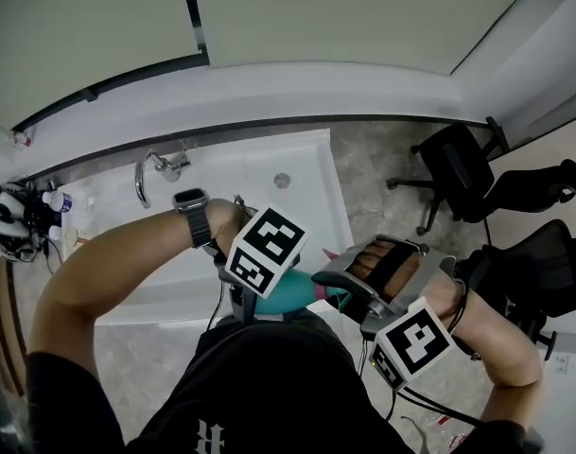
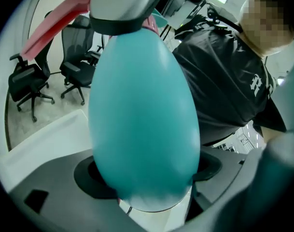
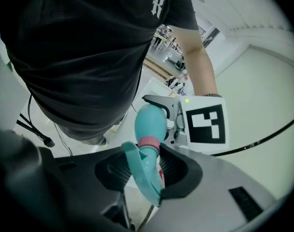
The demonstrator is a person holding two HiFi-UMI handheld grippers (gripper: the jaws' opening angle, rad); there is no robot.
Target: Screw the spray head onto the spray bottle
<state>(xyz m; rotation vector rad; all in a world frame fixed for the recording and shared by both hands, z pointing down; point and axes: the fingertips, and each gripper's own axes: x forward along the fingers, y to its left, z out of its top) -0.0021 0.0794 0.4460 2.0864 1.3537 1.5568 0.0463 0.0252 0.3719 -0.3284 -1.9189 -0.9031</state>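
Far left: white sink basin (image 1: 302, 192) with one faucet (image 1: 144, 176); grey speckled floor (image 1: 373, 173); two black office chairs (image 1: 458, 170) far right. Near, at the torso: one teal spray bottle (image 2: 142, 120), body clamped in left gripper (image 2: 144, 180); one spray head (image 3: 141, 166) at its neck, clamped in right gripper (image 3: 149, 173).

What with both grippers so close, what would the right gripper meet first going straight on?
Most likely the teal spray bottle: the right gripper holds the spray head at its neck, with the left gripper just beyond.
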